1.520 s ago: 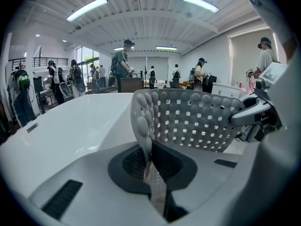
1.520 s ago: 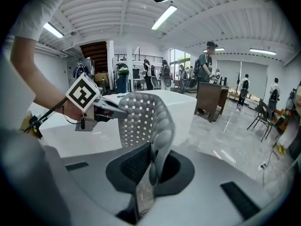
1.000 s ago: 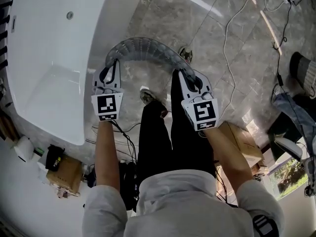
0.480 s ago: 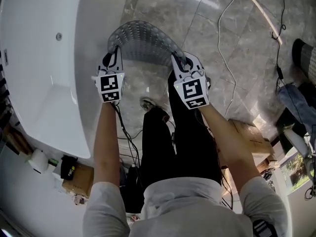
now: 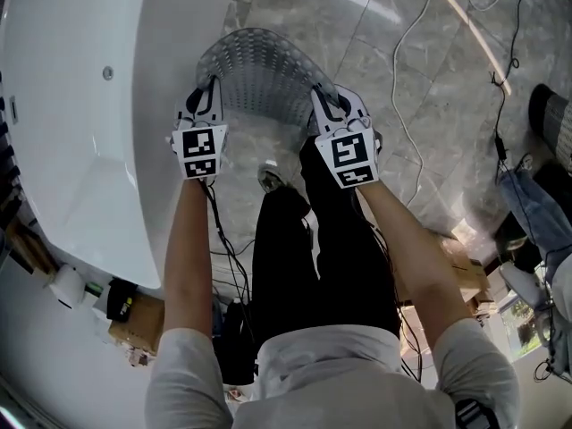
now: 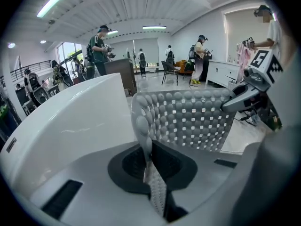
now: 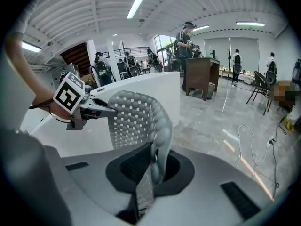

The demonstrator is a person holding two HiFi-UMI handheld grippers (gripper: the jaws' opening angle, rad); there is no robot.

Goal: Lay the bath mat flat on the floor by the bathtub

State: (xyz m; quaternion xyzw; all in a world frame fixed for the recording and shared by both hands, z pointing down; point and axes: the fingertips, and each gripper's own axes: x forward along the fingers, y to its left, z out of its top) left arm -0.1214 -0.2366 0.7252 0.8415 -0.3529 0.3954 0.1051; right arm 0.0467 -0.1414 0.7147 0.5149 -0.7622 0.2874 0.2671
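- bath mat (image 5: 259, 74): grey, studded with small holes, held up between the two grippers, bowed into an arch away from the person
- left gripper (image 5: 211, 89): jaws closed tight on the mat's left edge; in the left gripper view a thin strip of mat runs down between the pads
- right gripper (image 5: 322, 98): jaws also clamped, on the mat's right edge; in the right gripper view the edge folds over just past the jaws
- each gripper shows in the other's view, nipping the opposite side of the mat
- the mat is over the grey marble floor (image 5: 429, 141), just beside the white bathtub (image 5: 80, 105); the tub is on the left gripper's side
- the mat is not flat; it curves and stands up from the grip points
- cannot tell whether the mat's far edge touches the floor; the arch hides it in the head view
- the person's dark trouser legs (image 5: 304, 257) cover the floor below the grippers; one shoe tip shows between the arms
- white cable (image 5: 404, 70) on the floor to the right, well apart from the mat
- tub cut off at the left and top edges of the frame
- people in the background of the gripper views are too small to make out
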